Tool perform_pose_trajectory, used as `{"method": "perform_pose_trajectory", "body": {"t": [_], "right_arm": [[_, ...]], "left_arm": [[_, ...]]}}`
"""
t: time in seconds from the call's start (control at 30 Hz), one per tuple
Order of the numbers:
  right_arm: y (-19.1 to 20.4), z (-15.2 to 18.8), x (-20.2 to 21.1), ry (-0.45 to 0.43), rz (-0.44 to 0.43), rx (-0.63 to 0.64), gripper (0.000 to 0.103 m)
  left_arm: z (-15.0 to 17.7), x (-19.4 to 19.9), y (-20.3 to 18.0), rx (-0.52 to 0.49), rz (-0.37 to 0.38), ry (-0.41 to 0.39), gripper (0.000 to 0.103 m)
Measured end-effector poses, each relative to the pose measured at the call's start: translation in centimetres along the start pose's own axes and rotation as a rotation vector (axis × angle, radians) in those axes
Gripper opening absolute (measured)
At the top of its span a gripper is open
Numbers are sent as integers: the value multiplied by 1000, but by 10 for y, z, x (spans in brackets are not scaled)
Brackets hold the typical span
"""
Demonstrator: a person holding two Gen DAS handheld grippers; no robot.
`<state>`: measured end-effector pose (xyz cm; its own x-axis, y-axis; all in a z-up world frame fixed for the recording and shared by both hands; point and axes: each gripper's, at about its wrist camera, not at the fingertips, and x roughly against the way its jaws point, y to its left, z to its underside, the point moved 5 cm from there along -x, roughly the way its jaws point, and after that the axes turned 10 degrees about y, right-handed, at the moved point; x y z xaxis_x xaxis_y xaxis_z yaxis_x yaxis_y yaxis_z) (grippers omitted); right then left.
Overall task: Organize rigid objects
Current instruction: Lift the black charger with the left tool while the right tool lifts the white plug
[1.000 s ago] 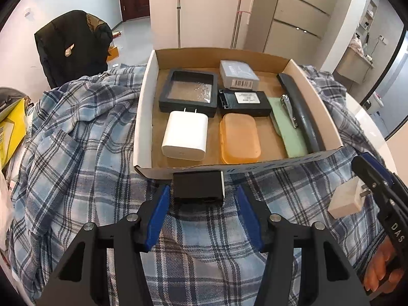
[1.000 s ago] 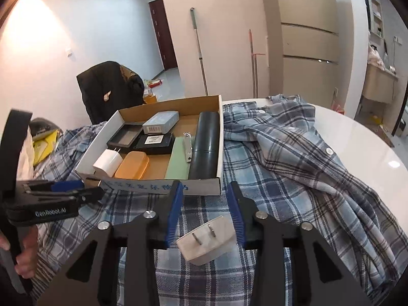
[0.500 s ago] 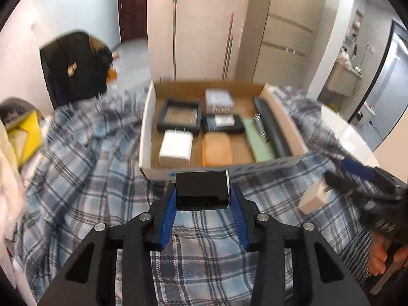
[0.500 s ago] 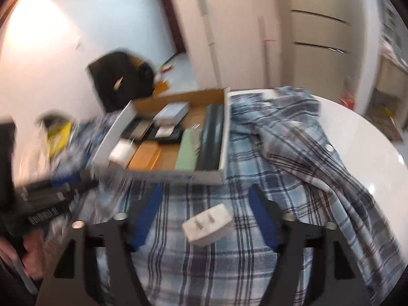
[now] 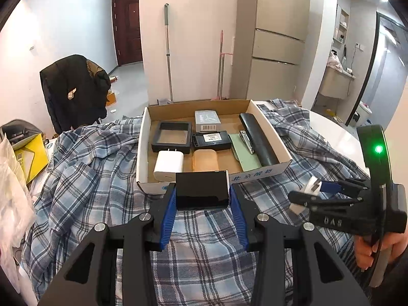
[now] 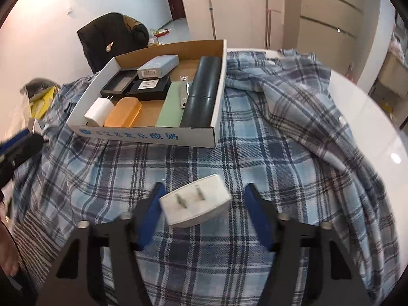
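1. Two grippers work: left gripper (image 5: 202, 197), lower centre, clamps a black block (image 5: 202, 190) for boxing.
2. Right gripper (image 6: 204, 209) stands apart around the white plug (image 6: 195, 204), lower centre.
3. Cardboard box (image 5: 274, 132) waits mid-frame.

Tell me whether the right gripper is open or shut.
Open: the right gripper has its blue pads spread apart, and the white plug lies loose between them.
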<state>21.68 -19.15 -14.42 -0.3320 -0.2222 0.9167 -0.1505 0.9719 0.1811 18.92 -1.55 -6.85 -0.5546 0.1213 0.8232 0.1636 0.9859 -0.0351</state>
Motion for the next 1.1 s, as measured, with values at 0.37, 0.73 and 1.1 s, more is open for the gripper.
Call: {"method": "perform_pose_trajectory", "body": {"t": [0.37, 0.73, 1.1], "right_arm": [[-2, -6, 6, -5, -30, 52, 60], [1, -1, -2, 23, 26, 62, 46], [1, -3, 12, 15, -27, 30, 45]], "left_arm": [[-1, 2, -12, -21, 3, -4, 43], [0, 4, -16, -23, 13, -14, 43], [-7, 14, -8, -5, 8, -57, 43]]}}
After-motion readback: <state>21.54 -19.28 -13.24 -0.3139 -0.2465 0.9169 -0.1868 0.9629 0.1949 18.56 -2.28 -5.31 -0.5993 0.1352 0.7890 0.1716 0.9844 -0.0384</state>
